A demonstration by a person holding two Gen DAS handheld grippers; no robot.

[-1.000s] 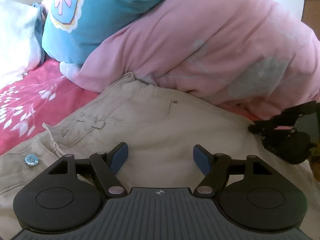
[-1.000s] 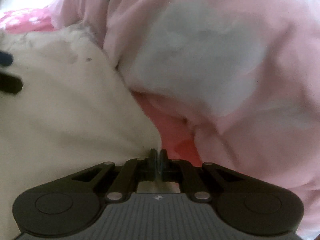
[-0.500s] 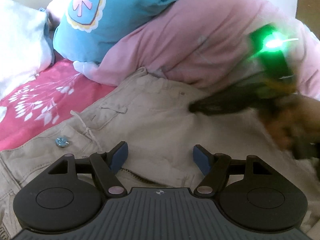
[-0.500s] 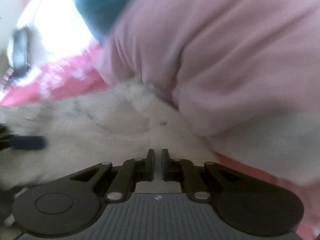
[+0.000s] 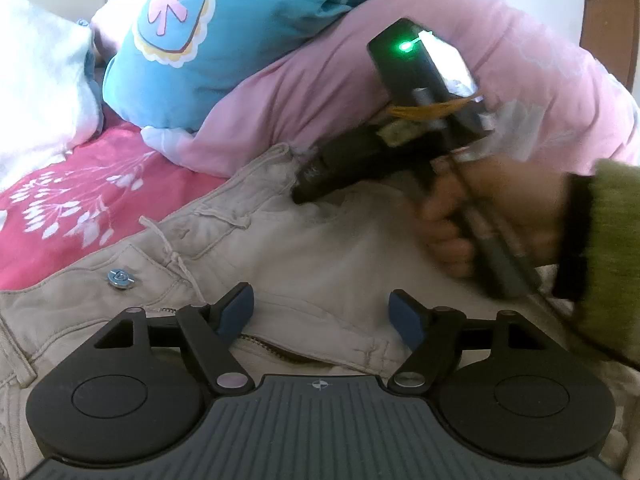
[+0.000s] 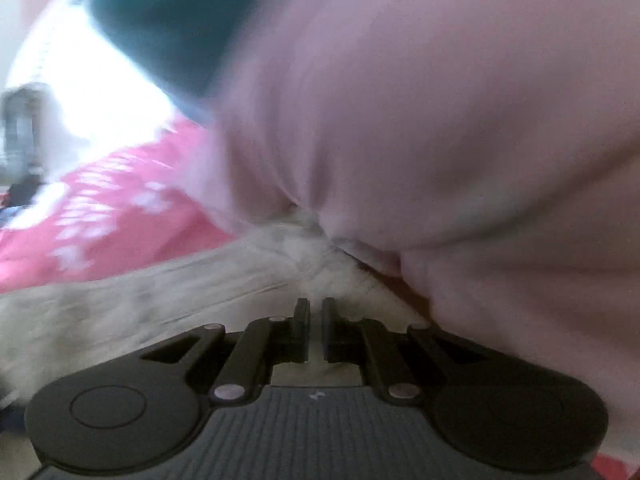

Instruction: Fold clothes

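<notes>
Left wrist view: beige trousers (image 5: 320,248) lie spread on the pink floral bedsheet (image 5: 68,208), waistband running from 9 to 12 o'clock. The left gripper (image 5: 320,312) hovers over the fly zip, jaws apart and opening, nothing between them. The right gripper (image 5: 320,176), held by a hand (image 5: 492,216) at 3 o'clock, points at the waistband corner beneath the pink garment (image 5: 320,92).

Right wrist view: blurred. The right gripper's jaws stand nearly together and empty, aimed at the trouser edge at 12 o'clock.

Judgement: laying-out stage, no fold made. Next move calls for both grippers to grip the waistband and draw it clear
</notes>
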